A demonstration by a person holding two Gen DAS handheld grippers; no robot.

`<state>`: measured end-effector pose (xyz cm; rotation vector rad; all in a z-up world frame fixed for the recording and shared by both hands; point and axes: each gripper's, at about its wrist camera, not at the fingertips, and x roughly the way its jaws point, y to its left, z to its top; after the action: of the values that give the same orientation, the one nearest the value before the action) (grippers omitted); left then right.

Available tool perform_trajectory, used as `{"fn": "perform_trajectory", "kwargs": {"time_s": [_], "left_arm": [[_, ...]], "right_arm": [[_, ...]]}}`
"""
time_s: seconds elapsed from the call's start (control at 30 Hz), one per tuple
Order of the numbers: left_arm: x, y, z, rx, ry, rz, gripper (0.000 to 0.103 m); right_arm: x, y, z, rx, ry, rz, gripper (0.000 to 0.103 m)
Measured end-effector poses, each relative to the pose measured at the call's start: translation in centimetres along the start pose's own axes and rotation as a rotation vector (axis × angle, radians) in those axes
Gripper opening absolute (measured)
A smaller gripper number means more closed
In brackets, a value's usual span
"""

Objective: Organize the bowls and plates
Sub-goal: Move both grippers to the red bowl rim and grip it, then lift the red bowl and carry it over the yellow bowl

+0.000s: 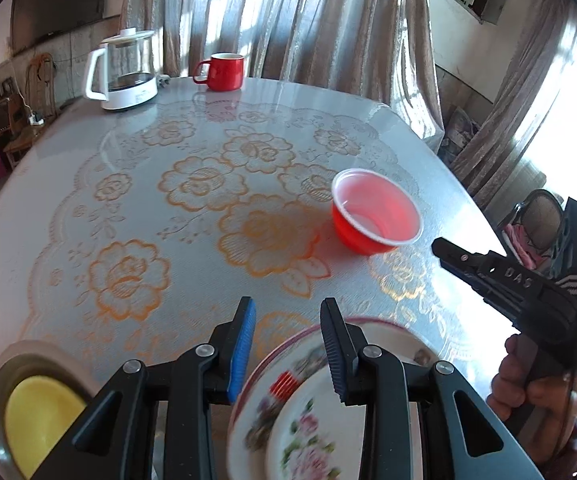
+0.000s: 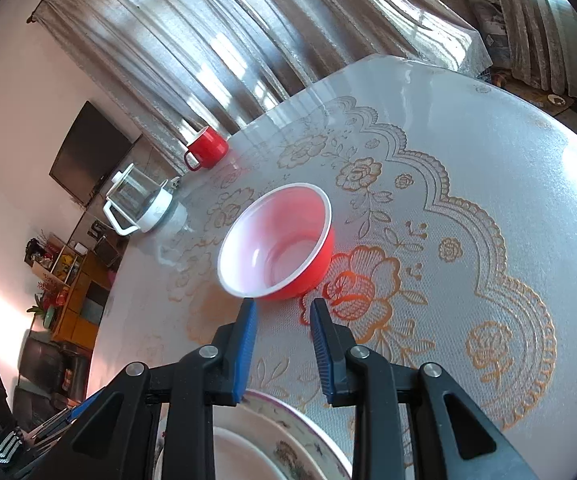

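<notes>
My left gripper [image 1: 288,312] and right gripper [image 2: 282,312] both stand narrowly parted, empty. The red bowl [image 2: 278,242] sits just beyond my right fingertips; stacked flowered plates [image 1: 300,412] lie near, under my left.

The right gripper [image 2: 282,312] hangs over the tabletop [image 2: 488,168], its jaws slightly apart with nothing between them. Just beyond the blue pads [image 2: 246,344] sits a red bowl [image 2: 278,242] with a white inside, upright on the patterned cloth. Beneath the gripper, at the near edge, lies a flowered plate [image 2: 284,440]. Far back on the tabletop stand a red mug [image 2: 206,147] and, near it, a white kettle [image 2: 138,204] with a glass body. Curtains [image 2: 216,40] hang behind.
</notes>
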<state>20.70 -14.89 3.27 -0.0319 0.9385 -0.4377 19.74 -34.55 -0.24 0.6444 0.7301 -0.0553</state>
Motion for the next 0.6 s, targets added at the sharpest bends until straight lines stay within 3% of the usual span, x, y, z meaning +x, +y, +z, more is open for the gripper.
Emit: {"fn": "perform_trajectory", "kwargs": {"time_s": [0.6], "left_arm": [[9.7,-3.4,6.1,-0.046,0.061,-0.060,0.036]], "right_arm": [[4.9,-3.3,4.4,0.062,0.036,-0.044,0.020]]}}
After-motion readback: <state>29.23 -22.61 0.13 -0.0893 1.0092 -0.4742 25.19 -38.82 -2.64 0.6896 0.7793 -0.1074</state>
